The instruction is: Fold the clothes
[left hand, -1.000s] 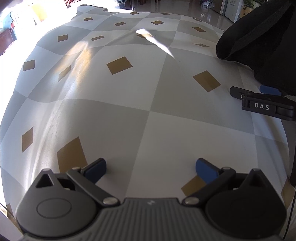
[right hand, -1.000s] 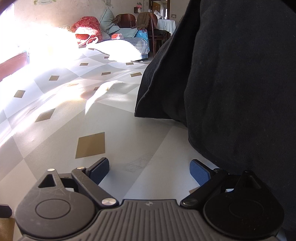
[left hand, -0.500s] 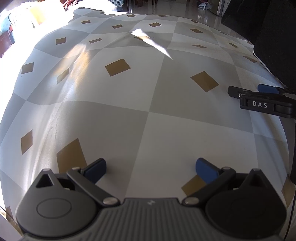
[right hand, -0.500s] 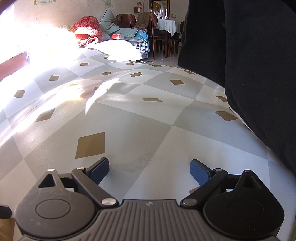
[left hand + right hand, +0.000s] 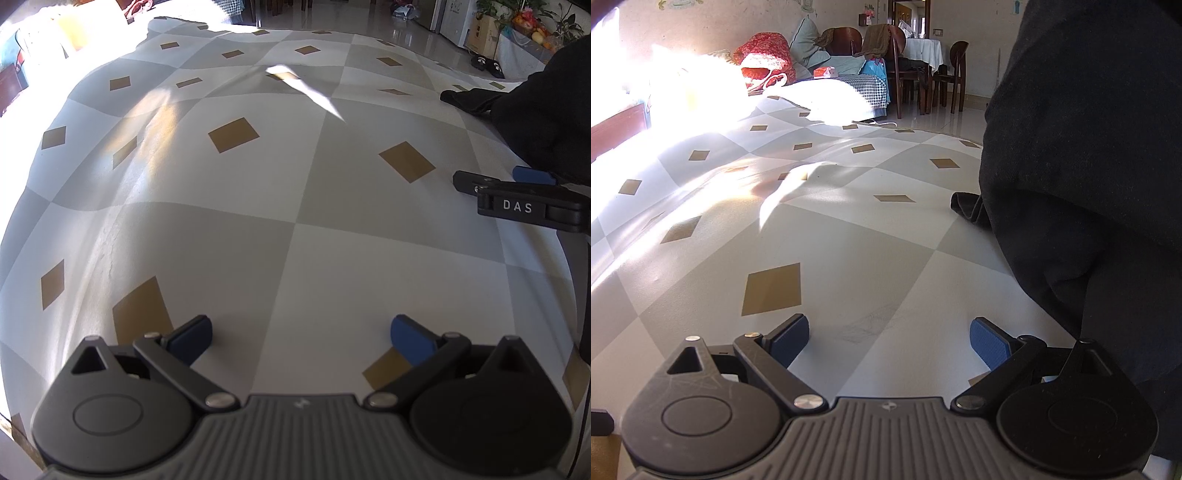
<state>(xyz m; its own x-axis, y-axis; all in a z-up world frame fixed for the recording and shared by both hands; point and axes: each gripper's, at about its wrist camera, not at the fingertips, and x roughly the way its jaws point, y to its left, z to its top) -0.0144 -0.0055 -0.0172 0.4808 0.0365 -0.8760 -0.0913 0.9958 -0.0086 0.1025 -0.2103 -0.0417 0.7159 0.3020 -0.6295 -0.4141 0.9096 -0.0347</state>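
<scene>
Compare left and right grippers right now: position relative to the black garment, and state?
The right gripper sits right beside the black garment, which fills the right of its view; the left gripper has only the checked cloth ahead, with the garment off to its right. Shared: both are open, low over the cloth, and hold nothing.

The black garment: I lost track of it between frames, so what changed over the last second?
The black garment lifted off the checkered cloth half a second ago, then came back down, a dark end lying on it. Neither gripper took hold: left gripper and right gripper stayed open and in place.
</scene>
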